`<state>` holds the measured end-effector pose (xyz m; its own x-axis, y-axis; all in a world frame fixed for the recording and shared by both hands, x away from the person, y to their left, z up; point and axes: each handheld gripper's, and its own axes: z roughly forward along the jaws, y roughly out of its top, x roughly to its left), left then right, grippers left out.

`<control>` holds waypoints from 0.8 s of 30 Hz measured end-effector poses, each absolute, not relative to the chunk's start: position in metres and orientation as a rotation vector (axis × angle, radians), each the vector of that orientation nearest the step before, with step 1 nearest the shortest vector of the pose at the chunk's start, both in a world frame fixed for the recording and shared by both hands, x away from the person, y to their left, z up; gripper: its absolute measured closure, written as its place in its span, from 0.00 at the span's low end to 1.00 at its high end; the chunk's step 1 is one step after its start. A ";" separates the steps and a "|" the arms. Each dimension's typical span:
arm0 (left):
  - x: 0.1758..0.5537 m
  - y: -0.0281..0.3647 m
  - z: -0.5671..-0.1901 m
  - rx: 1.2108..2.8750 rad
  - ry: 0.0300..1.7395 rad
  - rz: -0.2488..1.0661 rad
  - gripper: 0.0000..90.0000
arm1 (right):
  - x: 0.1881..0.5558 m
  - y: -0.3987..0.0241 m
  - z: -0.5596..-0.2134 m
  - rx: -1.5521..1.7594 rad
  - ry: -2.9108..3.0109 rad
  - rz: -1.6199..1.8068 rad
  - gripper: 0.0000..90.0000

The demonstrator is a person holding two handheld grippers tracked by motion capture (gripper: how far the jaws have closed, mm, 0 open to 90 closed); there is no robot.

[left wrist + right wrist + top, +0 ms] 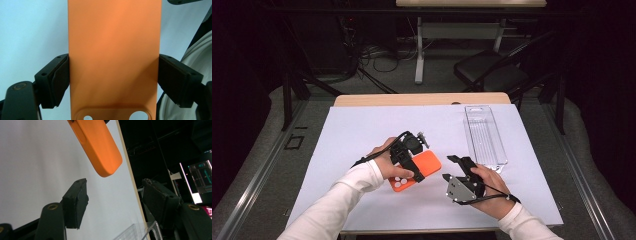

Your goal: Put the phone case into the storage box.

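The left gripper (411, 161) pinches the orange phone case (424, 165) across its width, near the desk's (362, 130) front edge at mid-width. Just beside it, the right gripper (455, 167) stands spread, nothing between its jaws. A clear plastic tray (484, 135) lies toward the right edge.

Quick count of what's laid out here: one orange phone case (416, 171) is seen, with two round cutouts (137, 116) counted at its near end in the left gripper view. One clear plastic tray (485, 135) is spotted on the one white-covered table (362, 130). Two grippers are counted, a left gripper (411, 165) and a right gripper (451, 168), each with two black jaws. One dark folding chair (492, 72) is seen behind the table.
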<state>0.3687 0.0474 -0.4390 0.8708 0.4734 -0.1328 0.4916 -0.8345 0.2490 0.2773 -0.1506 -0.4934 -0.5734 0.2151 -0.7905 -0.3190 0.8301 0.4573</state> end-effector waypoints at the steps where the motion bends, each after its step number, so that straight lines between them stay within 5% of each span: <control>1: 0.369 0.047 -0.439 2.767 0.732 -0.096 0.18 | 0.276 -0.151 -0.493 -0.064 2.069 0.693 0.40; 24: 0.368 0.026 -0.435 2.785 0.705 -0.132 0.18 | 0.276 -0.147 -0.498 -0.175 2.025 0.613 0.40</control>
<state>0.3682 0.0262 -0.4352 0.8779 0.4542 -0.1516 0.4783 -0.8469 0.2323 0.2758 -0.1465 -0.4978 -0.5144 0.1258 -0.8483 -0.3659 0.8624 0.3498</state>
